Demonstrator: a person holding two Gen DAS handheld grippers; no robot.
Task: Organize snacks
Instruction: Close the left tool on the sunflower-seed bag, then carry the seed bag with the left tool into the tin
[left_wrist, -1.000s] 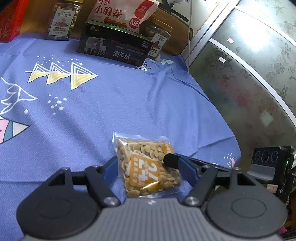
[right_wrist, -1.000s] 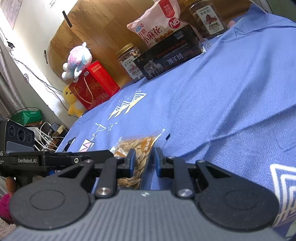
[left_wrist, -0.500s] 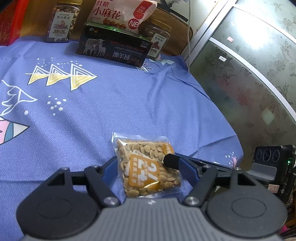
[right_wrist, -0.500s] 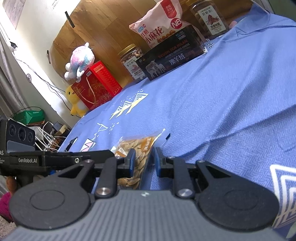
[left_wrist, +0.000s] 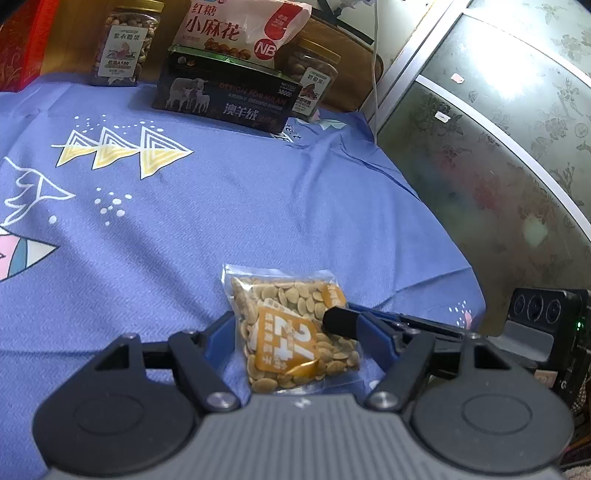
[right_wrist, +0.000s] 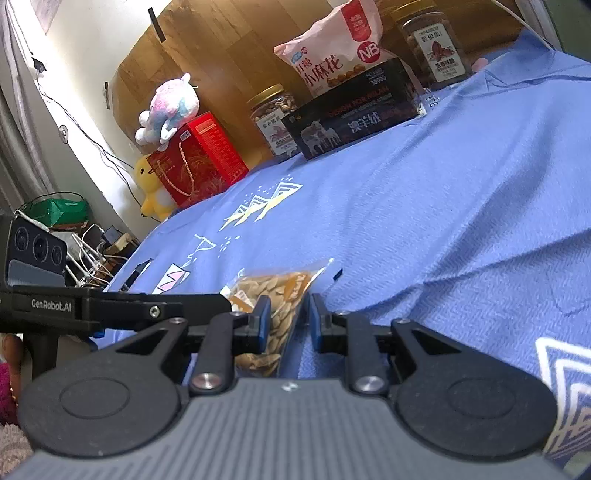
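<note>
A clear packet of pale seeds with an orange label (left_wrist: 295, 332) lies on the blue cloth near the front right corner. My left gripper (left_wrist: 295, 339) is open, its blue fingers either side of the packet. My right gripper (right_wrist: 286, 319) comes in from the right; its narrow jaws close on the packet's edge (right_wrist: 277, 291). Its finger shows in the left wrist view (left_wrist: 343, 321) over the packet. At the far edge stand two nut jars (left_wrist: 125, 40) (left_wrist: 314, 77), a pink snack bag (left_wrist: 240, 29) and a dark box (left_wrist: 225, 96).
The blue cloth (left_wrist: 221, 206) drops off at the right toward a glass-fronted cabinet (left_wrist: 498, 147). A red gift box (right_wrist: 195, 158), a plush toy (right_wrist: 166, 110) and a yellow duck (right_wrist: 151, 188) sit at the far left.
Both views have shifted slightly. The packet stays between my left fingers with my right gripper still on its edge.
</note>
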